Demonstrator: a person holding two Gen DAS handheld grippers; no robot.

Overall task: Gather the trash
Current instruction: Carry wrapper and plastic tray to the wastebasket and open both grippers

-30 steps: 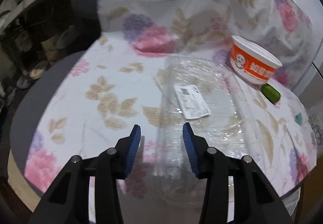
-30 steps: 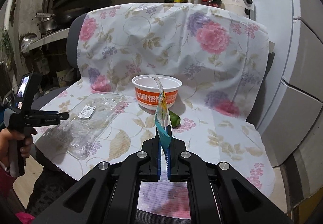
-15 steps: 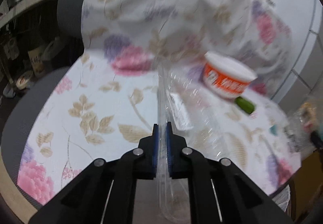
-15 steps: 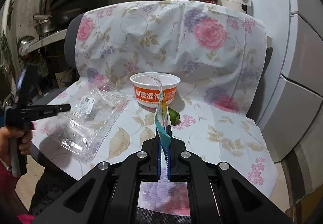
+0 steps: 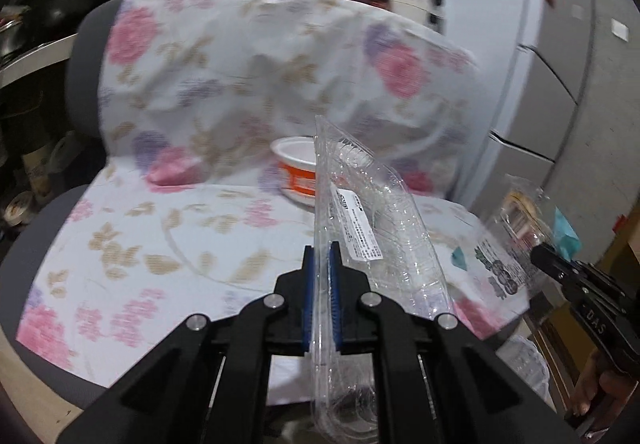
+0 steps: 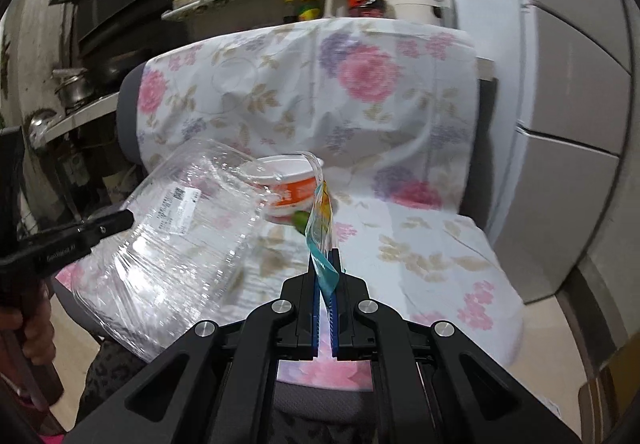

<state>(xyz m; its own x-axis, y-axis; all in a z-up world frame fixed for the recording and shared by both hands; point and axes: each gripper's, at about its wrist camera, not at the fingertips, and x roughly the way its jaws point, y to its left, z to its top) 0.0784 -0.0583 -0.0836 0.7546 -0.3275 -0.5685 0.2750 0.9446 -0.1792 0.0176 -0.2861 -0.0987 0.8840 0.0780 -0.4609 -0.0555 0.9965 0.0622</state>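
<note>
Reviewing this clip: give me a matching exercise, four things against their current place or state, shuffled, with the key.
Things:
1. clear tray
2. wrapper
3. orange bowl
4. green thing

Places or states:
A. resting on the floral cloth, held by nothing
B. clamped in the right gripper
C. lying beside the bowl's base
D. lifted off the cloth in the left gripper

Pairs: 1-D, 2-B, 3-A, 4-C

A clear plastic clamshell tray point(image 5: 372, 228) with a white printed label is held edge-up, clear of the floral cloth, and a thin transparent wrapper point(image 6: 322, 228) with teal and yellow print is pinched upright before the orange-and-white paper bowl point(image 6: 294, 188).
</note>
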